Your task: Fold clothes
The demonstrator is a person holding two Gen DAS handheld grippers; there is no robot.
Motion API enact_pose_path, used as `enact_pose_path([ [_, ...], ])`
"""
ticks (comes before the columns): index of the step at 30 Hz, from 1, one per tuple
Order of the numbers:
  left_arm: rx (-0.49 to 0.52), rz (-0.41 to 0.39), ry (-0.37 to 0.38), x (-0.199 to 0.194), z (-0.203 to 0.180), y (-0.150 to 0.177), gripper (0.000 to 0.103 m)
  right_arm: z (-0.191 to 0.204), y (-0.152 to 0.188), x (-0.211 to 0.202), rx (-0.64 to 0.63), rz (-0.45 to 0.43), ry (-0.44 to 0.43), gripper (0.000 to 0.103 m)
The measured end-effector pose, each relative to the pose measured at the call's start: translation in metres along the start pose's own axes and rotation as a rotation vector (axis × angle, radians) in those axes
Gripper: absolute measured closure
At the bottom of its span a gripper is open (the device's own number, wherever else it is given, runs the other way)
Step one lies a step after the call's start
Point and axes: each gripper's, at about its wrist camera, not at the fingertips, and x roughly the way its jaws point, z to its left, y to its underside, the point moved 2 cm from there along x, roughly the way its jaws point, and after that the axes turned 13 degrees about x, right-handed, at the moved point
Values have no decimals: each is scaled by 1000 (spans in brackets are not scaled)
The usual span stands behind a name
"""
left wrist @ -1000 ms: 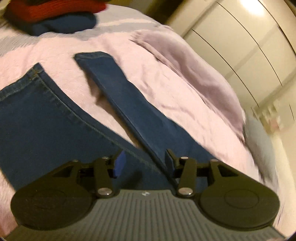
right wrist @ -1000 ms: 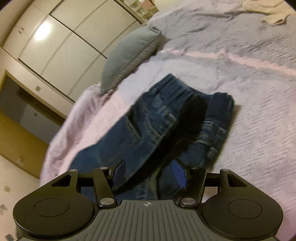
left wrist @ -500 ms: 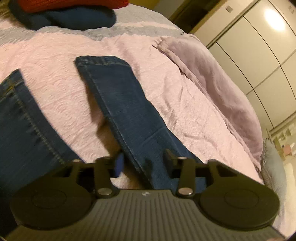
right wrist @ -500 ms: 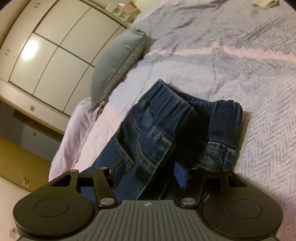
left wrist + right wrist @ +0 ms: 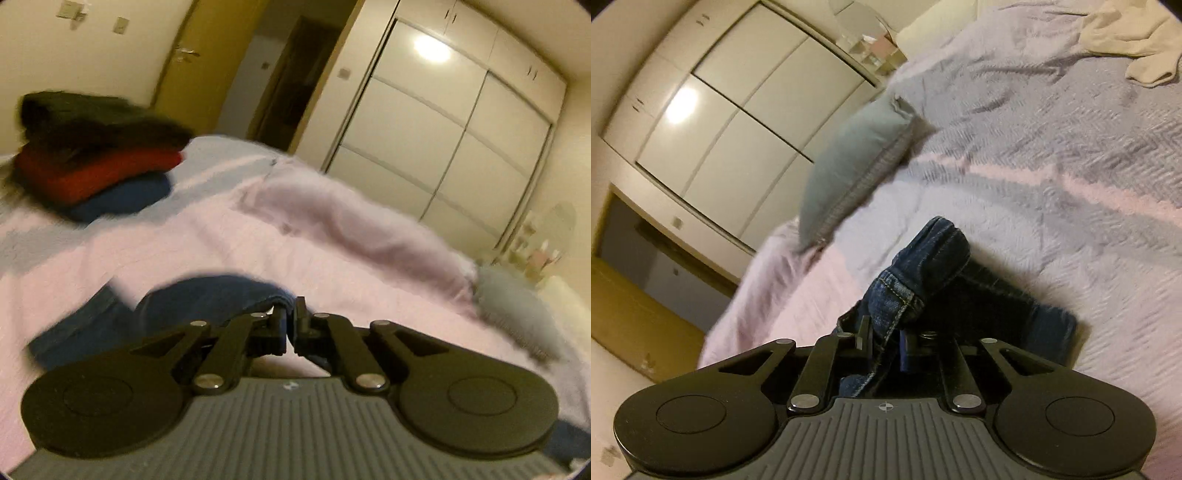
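Evidently the jeans (image 5: 916, 288) are pinched by left tongs (image 5: 290, 314), fully closed, and closing right tongs (image 5: 886, 334), so both ends can be carried over for a fold.

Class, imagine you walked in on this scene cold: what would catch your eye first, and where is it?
The dark blue jeans on the pale bedspread, bunched up and pinched in the right gripper as its jaws close. The left gripper pinches a trouser leg. Behind it, a stack of folded clothes, black on red on blue.
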Motion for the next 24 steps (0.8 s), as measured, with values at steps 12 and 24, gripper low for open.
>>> enact_pose_path([
  [12, -287, 166, 36, 21, 24, 69, 83, -40, 4, 6, 140, 28, 60, 65],
  [24, -186, 105, 7, -5, 32, 61, 103, -43, 5, -20, 138, 5, 23, 91],
])
